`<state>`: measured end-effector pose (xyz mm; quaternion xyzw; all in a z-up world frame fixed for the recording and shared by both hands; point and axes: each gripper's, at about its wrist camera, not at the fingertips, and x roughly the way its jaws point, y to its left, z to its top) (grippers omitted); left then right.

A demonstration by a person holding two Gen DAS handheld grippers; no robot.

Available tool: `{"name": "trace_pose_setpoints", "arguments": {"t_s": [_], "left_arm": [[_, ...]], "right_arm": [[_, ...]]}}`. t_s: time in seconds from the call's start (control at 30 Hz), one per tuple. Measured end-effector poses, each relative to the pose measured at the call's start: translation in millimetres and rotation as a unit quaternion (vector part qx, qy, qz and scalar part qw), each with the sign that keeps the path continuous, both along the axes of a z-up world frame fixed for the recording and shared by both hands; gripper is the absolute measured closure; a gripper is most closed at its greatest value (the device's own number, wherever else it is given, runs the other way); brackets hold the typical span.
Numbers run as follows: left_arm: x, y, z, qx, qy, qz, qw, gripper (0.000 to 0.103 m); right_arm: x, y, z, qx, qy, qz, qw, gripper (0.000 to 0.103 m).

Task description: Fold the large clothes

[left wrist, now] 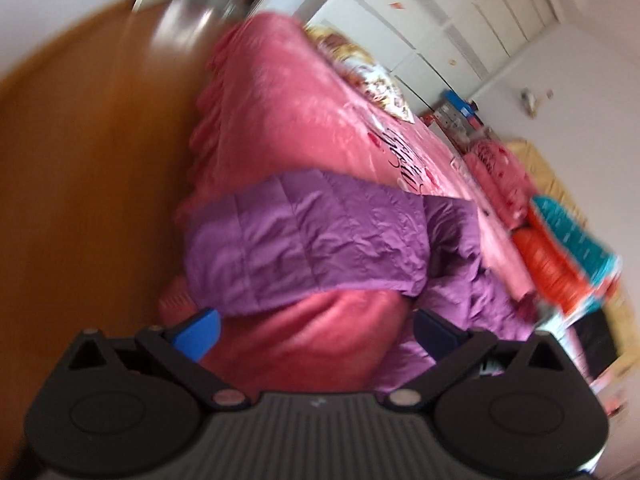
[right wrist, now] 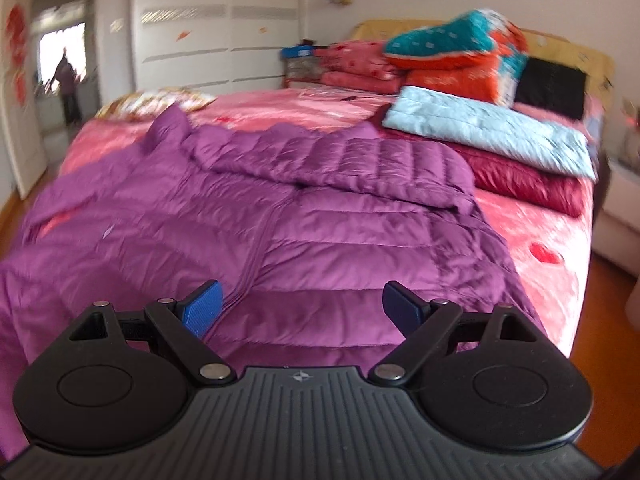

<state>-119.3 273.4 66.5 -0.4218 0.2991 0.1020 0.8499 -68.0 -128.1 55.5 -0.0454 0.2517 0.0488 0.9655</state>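
We take the bed as our landmark: its pink cover fills most of both views, and everything else sits on it or around it. Across its near half lies the coat, a large purple quilted one, spread fairly flat with its front seam running up the middle and one sleeve thrown back over the body; we judge it has been laid out this way so the sides can be folded inward. In the left view the coat drapes over the bed's corner, its hem hanging toward the wooden floor. Toward the head of the bed, a pale blue garment rests folded on a dark red one, which we read as a stack of pieces already done, kept clear of the working area. Behind them quilts are piled against the headboard. Our right gripper hovers above the coat's lower front with its jaws spread wide and nothing between them; our left gripper hangs off the bed's corner, likewise spread and empty, so no fold is yet in hand. The left view is tilted and smeared with motion, so the coat's far sleeve and collar are hard to make out, and its left edge is cut off in the right view.
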Motion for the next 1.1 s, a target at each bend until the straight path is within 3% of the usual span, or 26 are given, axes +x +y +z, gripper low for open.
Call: {"name": "trace_pose_setpoints", "arguments": {"t_s": [0.1, 0.2, 0.3, 0.4, 0.63, 0.93, 1.1], "left_arm": [[8.7, 7.2, -14.0, -0.079, -0.014, 0.018, 0.9966, 0.001], [20.0, 13.8, -32.4, -0.15, -0.013, 0.044, 0.9877, 0.001], [32.3, 18.5, -56.1, -0.236, -0.011, 0.061, 0.9697, 0.001], [39.5, 22.9, -72.3, -0.285, -0.011, 0.081, 0.9552, 0.001], [61.1, 27.6, -95.5, -0.316, -0.014, 0.105, 0.9429, 0.001], [68.8, 41.3, -110.7, -0.293, -0.022, 0.141, 0.9455, 0.003], [70.5, 44.8, -111.6, -0.27, -0.038, 0.155, 0.9496, 0.016]], "right_arm": [[6.2, 13.3, -6.0, -0.028, 0.01, 0.026, 0.999, 0.0], [9.5, 22.5, -11.7, -0.055, 0.016, 0.047, 0.997, 0.0], [13.6, 25.8, -15.2, -0.063, 0.024, 0.059, 0.996, 0.0], [20.6, 21.2, -15.0, -0.057, 0.031, 0.058, 0.996, 0.0], [25.5, 19.6, -19.1, -0.039, 0.038, 0.056, 0.997, 0.0], [25.6, 17.2, -22.0, -0.027, 0.048, 0.059, 0.997, 0.0], [29.5, 17.1, -24.1, -0.023, 0.053, 0.061, 0.996, 0.0]]}}
